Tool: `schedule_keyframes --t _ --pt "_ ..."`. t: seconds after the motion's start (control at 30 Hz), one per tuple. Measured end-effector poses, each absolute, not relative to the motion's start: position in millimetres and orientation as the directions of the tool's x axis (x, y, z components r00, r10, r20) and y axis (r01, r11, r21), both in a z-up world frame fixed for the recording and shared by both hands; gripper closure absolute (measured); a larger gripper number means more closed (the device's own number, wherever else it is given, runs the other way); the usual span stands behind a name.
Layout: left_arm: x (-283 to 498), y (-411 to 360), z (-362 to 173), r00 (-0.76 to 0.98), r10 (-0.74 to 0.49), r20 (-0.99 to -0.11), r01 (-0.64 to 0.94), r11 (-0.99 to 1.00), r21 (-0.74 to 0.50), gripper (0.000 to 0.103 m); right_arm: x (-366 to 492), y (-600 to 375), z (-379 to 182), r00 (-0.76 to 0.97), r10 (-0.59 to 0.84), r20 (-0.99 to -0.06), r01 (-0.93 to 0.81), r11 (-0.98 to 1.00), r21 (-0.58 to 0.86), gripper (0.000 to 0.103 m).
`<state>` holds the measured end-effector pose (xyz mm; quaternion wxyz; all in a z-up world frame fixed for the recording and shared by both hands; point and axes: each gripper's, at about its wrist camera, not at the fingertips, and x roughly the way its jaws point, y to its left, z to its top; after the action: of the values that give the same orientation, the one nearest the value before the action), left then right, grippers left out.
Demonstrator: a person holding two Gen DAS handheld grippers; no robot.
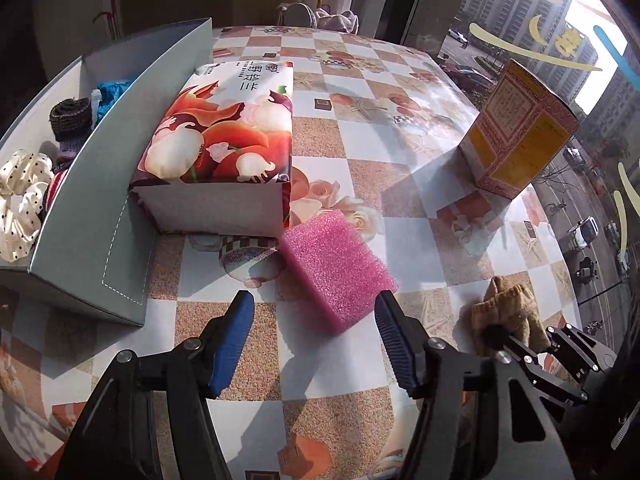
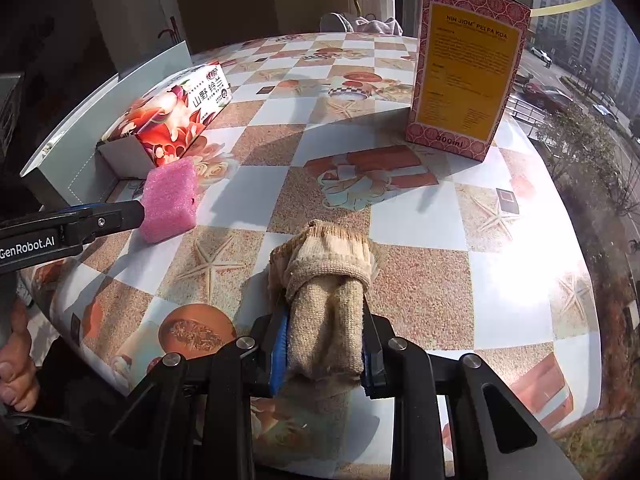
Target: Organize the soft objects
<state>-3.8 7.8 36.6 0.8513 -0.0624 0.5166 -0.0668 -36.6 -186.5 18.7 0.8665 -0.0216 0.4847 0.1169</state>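
A pink sponge (image 1: pixel 336 268) lies on the checkered tablecloth, just ahead of my left gripper (image 1: pixel 315 297). That gripper is open; its right blue pad (image 1: pixel 390 320) sits at the sponge's near corner, and the left pad is well clear of it. From the side, the right wrist view shows the left gripper (image 2: pixel 132 214) meeting the sponge (image 2: pixel 170 206). My right gripper (image 2: pixel 325 314) is shut on a rolled beige sock (image 2: pixel 326 292), which rests on the table. The sock (image 1: pixel 506 310) also shows at the lower right of the left wrist view.
A grey open box (image 1: pixel 104 184) at the left holds a dotted white scrunchie (image 1: pixel 22 196), a dark knitted piece and a blue cloth. A flowered tissue pack (image 1: pixel 220 136) lies against it. A yellow and red carton (image 2: pixel 466 68) stands at the far right, near the window.
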Motion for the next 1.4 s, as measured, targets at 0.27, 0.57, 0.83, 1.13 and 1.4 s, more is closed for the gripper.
schedule_keyframes --t 0.27,0.57,0.83,1.13,1.4 --pt "32.5 -3.6 24.9 0.336 -0.214 -0.917 -0.054 0.968 -0.245 0.028 -36.5 -186.5 18.7 0.503 0.182 -0.845 -0.224 0.972 0.076 0.074" --pt "26.1 -15.5 21.1 0.321 -0.181 -0.930 -0.007 0.981 -0.194 0.047 -37.2 -188.5 19.0 0.505 0.191 -0.841 -0.225 0.971 0.086 0.073" --pt "-18.6 -54.6 31.1 0.362 -0.174 -0.916 0.293 0.954 -0.065 0.047 -35.6 -202.1 21.1 0.506 0.246 -0.827 -0.189 0.967 0.172 0.080" --pt "-4.7 -116.0 95.5 0.478 -0.269 -0.836 0.460 0.888 -0.023 0.047 -35.5 -264.9 64.4 0.635 0.180 -0.752 -0.022 0.976 0.215 0.082" --pt "72.4 -153.1 181.0 0.597 -0.308 -0.741 0.440 0.898 -0.019 0.047 7.6 -321.0 153.5 0.791 0.047 -0.610 0.107 0.971 0.215 0.082"
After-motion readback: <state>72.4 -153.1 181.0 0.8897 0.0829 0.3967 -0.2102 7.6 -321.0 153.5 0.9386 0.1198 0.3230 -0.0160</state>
